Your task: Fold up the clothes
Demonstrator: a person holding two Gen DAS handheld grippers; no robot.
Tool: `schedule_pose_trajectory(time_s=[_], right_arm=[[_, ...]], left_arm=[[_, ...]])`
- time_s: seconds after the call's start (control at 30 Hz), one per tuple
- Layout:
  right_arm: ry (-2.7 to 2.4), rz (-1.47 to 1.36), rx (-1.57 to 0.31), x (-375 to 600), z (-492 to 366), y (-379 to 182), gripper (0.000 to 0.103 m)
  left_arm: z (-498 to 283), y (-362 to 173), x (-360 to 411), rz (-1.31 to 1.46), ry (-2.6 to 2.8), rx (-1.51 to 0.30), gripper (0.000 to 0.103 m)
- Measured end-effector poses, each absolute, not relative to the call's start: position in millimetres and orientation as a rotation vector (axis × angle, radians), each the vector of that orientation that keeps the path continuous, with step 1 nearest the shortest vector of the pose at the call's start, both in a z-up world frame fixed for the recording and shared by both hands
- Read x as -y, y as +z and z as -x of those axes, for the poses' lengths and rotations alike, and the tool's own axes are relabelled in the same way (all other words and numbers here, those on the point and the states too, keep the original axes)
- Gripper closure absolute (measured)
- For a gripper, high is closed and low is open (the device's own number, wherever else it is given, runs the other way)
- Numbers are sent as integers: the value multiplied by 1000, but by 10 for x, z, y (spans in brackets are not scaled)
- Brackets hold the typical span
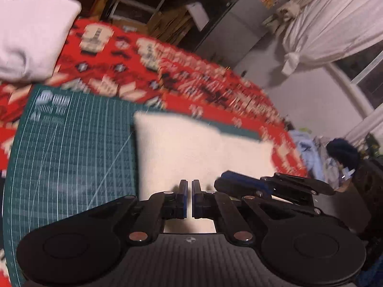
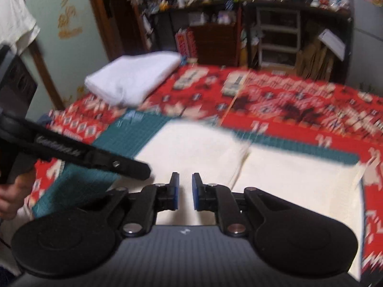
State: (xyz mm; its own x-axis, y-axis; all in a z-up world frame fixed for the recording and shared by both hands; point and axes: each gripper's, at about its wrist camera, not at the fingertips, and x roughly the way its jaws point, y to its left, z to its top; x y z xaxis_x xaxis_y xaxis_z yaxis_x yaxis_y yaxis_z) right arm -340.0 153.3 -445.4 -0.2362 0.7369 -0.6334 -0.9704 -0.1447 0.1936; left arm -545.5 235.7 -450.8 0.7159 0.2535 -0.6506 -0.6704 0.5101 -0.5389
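A cream cloth (image 2: 275,174) lies flat on a green cutting mat (image 1: 71,157), which sits on a table covered by a red patterned cloth (image 1: 186,71). In the right wrist view the cream cloth fills the near middle and right of the table; a fold line or seam runs from near centre up toward the far edge, and its right edge reaches past the mat onto the red covering. Its far edge stops just short of the mat's far border, leaving a thin green strip. To the left of the cloth the mat is bare, a broad open stretch reaching to the mat's left edge.

The left gripper (image 1: 189,198) hangs over the near part of the cream cloth with its blue-padded jaws drawn close, only a thin slit between them and nothing seen in it. The right gripper (image 2: 185,192) hangs over the same cloth's near edge, its jaws a narrow gap apart and empty. In the left wrist view the right gripper juts in from the right, just beside the left one; in the right wrist view the left gripper crosses in from the left, held by a hand (image 2: 12,196).

A folded white garment (image 2: 134,79) rests at the far left corner of the table, well apart from the cream cloth, with red covering between them. Both views are blurred
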Motion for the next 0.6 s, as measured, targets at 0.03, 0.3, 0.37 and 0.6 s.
schedule_pose_trajectory(time_s=[0.03, 0.3, 0.37, 0.6], right_arm=[[1697, 451, -692, -1603, 3364, -4424, 91], [1681, 517, -669, -2009, 3409, -4677, 92], [1687, 479, -715, -2011, 3311, -4704, 92], [1634, 480, -699, -2119, 3265, -4623, 95]], left_arm=[[5425, -4492, -2407, 862, 591, -534, 101], [5209, -4691, -2679, 859, 632, -576, 100], [5264, -4722, -2683, 895, 629, -554, 100], [5317, -4554, -2793, 888, 647, -492, 101]])
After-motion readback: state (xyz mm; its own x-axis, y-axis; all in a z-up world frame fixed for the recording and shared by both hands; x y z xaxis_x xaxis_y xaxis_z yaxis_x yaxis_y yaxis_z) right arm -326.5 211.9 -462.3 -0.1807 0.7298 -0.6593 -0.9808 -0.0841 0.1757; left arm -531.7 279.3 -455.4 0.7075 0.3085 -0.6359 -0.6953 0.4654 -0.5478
